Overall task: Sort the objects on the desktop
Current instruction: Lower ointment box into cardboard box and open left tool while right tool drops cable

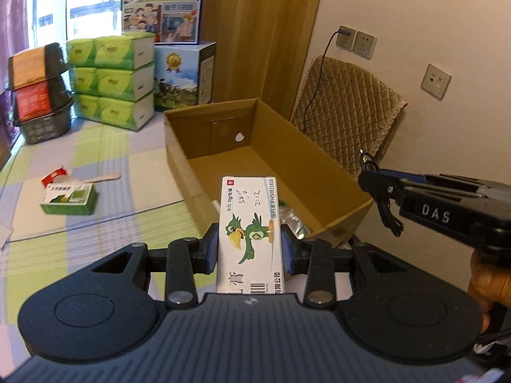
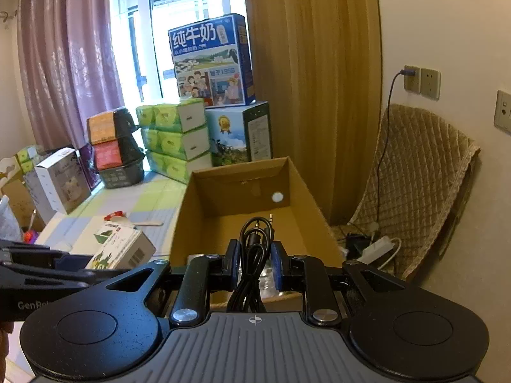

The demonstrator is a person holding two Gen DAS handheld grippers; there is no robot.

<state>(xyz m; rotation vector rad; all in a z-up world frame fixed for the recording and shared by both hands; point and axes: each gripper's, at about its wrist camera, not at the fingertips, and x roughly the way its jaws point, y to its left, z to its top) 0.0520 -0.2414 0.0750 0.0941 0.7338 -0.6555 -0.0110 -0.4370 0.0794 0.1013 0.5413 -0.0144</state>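
Both loads hang at the cardboard box, the left gripper pinching the ointment carton, the right gripper pinching the coiled cable; next, I'd say, jaws spread over it.

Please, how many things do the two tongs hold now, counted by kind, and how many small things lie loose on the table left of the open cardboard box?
White ointment carton with green parrot, in left tongs: 1
Coiled black audio cable, in right tongs: 1
Green-and-white small carton on table: 1
Red-and-white wrapper on table: 1
Pale flat stick on table: 1
Total: 5
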